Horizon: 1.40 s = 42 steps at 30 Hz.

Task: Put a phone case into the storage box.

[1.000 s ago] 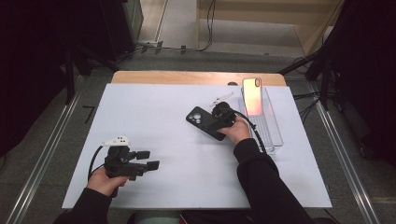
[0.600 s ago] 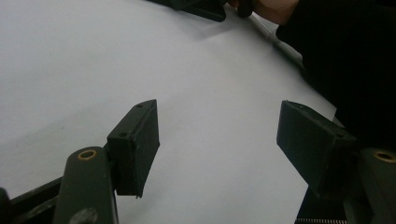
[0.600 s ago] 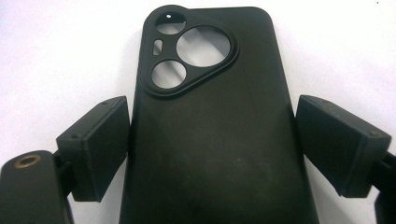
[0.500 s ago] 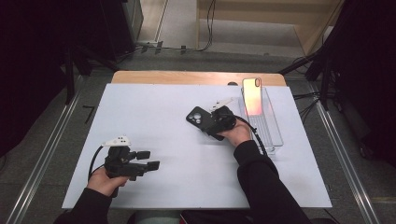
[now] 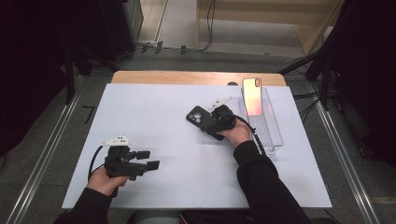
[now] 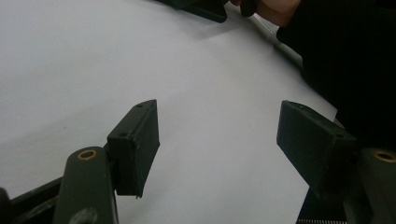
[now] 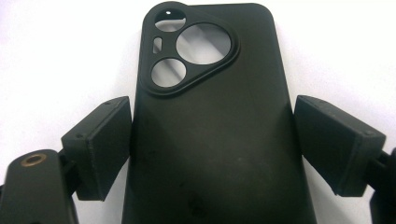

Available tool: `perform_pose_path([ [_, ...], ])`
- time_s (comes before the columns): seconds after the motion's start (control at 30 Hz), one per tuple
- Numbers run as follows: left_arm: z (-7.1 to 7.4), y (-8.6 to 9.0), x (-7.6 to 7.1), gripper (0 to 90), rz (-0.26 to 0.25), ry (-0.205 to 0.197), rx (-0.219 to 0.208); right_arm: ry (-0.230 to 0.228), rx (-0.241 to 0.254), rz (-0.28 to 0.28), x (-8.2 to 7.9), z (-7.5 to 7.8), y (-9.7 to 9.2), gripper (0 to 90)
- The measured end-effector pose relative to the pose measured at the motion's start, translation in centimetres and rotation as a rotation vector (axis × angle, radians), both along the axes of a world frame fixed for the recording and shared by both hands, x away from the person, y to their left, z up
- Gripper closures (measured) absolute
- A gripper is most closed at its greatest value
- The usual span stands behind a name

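Right hand: it reaches out over the middle of the surface and holds the right tool low and flat.
Right tool: its jaws have just been closing and now pinch the black phone case by its two long sides.
Phone case: it lies flat on the white surface, holes pointing away.
Left hand: it rests near the front edge.
Left tool: jaws spread wide, nothing in them.
Room: a clear tray with a phone sits on the right; grey floor around.

phone case: matt black plastic, smooth. table top: matt white sheet over wood. tray: clear glossy plastic.
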<state>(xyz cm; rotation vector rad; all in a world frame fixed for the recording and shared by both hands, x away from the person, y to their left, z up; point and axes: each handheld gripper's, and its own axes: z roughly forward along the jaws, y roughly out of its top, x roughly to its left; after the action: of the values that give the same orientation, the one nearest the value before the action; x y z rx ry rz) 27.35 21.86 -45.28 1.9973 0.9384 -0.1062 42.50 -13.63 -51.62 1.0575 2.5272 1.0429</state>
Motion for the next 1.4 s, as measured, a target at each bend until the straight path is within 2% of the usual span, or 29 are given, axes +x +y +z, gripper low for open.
perform_pose_path([
  [0.07, 0.0, 0.0, 0.0, 30.6, 0.0, 0.0, -0.001, 0.033, 0.031, -0.015, 0.1, 0.2, -0.2, 12.7],
  [0.17, 0.0, 0.0, 0.0, 30.6, 0.0, 0.0, 0.001, 0.051, 0.053, -0.013, 0.1, 0.5, -0.2, 12.9],
  [0.23, 0.0, -0.1, 0.0, 30.7, 0.0, 0.001, 0.001, 0.052, 0.051, -0.011, -0.1, 0.8, 0.0, 13.1],
  [0.37, 0.0, -0.1, 0.0, 30.7, -0.001, 0.001, 0.0, 0.053, 0.084, -0.016, -0.1, 1.6, -0.1, 13.2],
  [0.6, 0.1, -0.2, 0.2, 30.6, -0.004, 0.0, -0.009, 0.064, 0.127, -0.005, -1.0, 3.8, -0.5, 13.3],
  [0.7, 0.1, -0.3, 0.2, 30.6, -0.004, 0.003, -0.006, 0.088, 0.136, -0.008, -1.4, 4.5, -0.9, 13.3],
  [0.83, 0.1, -0.6, 0.4, 30.6, -0.004, 0.008, -0.016, 0.119, 0.169, -0.016, -2.3, 5.5, -1.6, 13.3],
  [1.07, 0.2, -1.1, 0.9, 30.6, -0.013, 0.017, -0.021, 0.138, 0.204, -0.03, -4.2, 6.1, -2.6, 13.3],
  [1.4, 0.6, -2.0, 1.5, 27.5, -0.023, 0.036, -0.059, 0.15, 0.217, -0.038, -7.1, 6.1, -3.1, 13.3],
])
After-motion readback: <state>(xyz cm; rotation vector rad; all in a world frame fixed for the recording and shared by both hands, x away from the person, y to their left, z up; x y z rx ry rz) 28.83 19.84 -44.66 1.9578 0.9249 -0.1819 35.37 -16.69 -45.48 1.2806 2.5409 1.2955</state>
